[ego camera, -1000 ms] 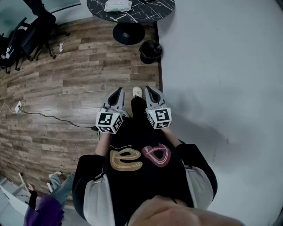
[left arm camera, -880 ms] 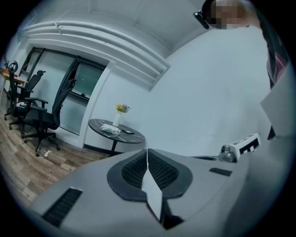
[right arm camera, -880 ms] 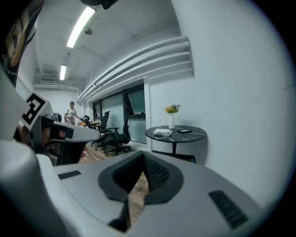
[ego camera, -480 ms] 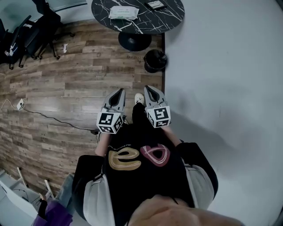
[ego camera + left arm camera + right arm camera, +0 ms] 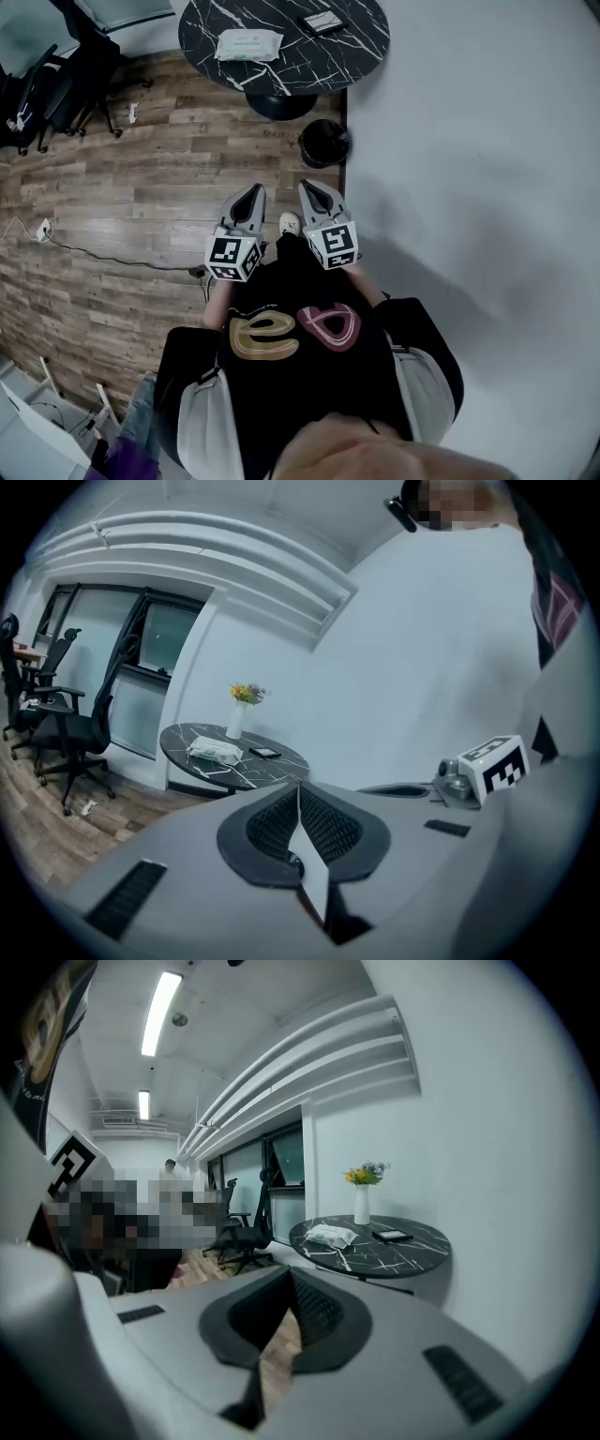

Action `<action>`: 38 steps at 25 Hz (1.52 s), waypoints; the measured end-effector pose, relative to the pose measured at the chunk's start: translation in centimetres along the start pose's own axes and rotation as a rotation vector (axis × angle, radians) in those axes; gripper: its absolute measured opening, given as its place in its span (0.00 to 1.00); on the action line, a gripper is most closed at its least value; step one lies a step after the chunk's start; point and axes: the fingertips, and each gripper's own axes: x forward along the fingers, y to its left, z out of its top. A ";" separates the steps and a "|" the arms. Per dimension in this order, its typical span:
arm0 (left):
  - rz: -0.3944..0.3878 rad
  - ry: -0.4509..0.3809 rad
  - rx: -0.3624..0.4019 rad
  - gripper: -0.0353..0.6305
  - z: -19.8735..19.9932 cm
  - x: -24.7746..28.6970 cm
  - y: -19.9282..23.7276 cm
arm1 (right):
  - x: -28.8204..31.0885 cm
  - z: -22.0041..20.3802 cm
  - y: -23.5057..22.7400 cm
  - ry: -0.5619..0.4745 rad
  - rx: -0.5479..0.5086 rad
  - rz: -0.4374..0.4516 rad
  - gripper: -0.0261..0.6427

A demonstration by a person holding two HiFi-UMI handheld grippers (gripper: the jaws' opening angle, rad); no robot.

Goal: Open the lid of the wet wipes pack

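Note:
The white wet wipes pack point(image 5: 248, 44) lies flat on a round black marble table point(image 5: 352, 52) at the top of the head view, its lid down. It also shows in the left gripper view as the wipes pack point(image 5: 214, 751) and in the right gripper view as the wipes pack point(image 5: 330, 1235). My left gripper point(image 5: 251, 193) and right gripper point(image 5: 309, 187) are held side by side in front of the person's chest, well short of the table, and point toward it. Both are shut and hold nothing: the left gripper point(image 5: 299, 787) and the right gripper point(image 5: 289, 1274) have their tips together.
A dark phone point(image 5: 321, 23) lies on the table right of the pack, and a vase of flowers point(image 5: 236, 720) stands behind it. A black bin point(image 5: 323, 142) sits on the wooden floor by the table's foot. Office chairs point(image 5: 56, 84) stand at the left; a white wall point(image 5: 469, 141) runs along the right.
The table and the pack have come further into the head view and nearer, as the person walks toward them. Both grippers went forward together, still shut.

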 end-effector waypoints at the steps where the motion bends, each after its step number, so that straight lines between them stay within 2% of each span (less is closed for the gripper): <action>1: -0.005 0.001 0.004 0.09 0.1 0.9 -0.2 | 0.4 0.2 -0.8 -0.005 -0.001 0.000 0.06; 14: 0.006 -0.016 0.009 0.09 1.7 9.2 -1.3 | 3.9 0.8 -7.7 -0.021 0.064 0.039 0.06; 23: 0.006 -0.004 -0.003 0.09 1.7 11.0 -1.2 | 4.5 0.2 -8.2 0.011 0.057 0.059 0.06; 29: -0.001 0.012 -0.004 0.09 1.7 12.7 0.7 | 6.6 0.1 -8.7 0.017 0.055 0.058 0.06; 38: 0.012 0.008 0.010 0.09 5.1 15.5 6.6 | 12.6 2.7 -9.4 0.016 0.077 0.047 0.06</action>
